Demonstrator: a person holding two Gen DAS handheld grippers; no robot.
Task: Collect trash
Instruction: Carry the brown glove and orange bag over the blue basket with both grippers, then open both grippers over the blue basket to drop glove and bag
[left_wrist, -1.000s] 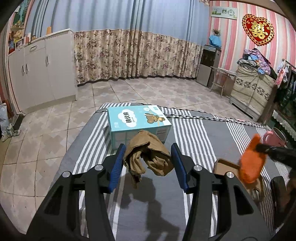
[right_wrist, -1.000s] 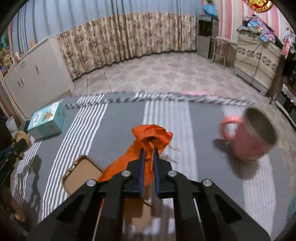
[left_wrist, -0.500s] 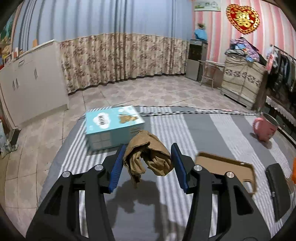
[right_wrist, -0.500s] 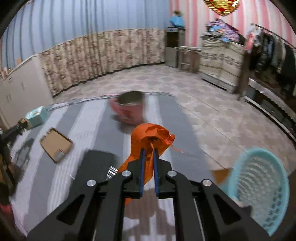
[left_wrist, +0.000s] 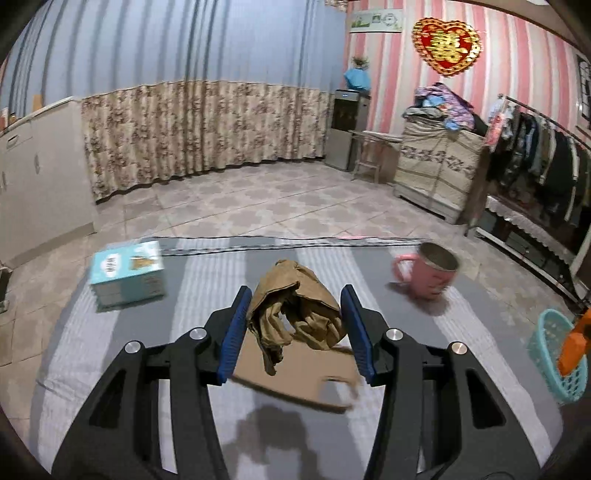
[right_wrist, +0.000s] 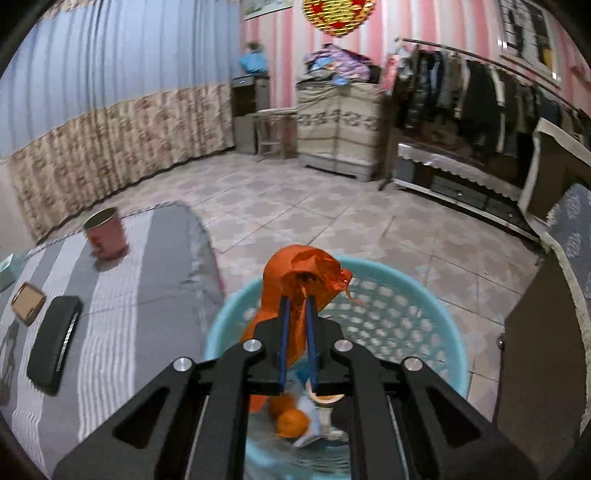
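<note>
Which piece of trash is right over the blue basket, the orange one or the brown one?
The orange bag, pinched in the right gripper, hangs over the basket. The brown paper in the left gripper is above the table.

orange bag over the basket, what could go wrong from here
The right gripper pinches the orange bag above the blue basket; its tail hangs near the near-left rim, so on release it may drape over the edge. The left gripper holds the brown paper loosely, which could slip out.
</note>
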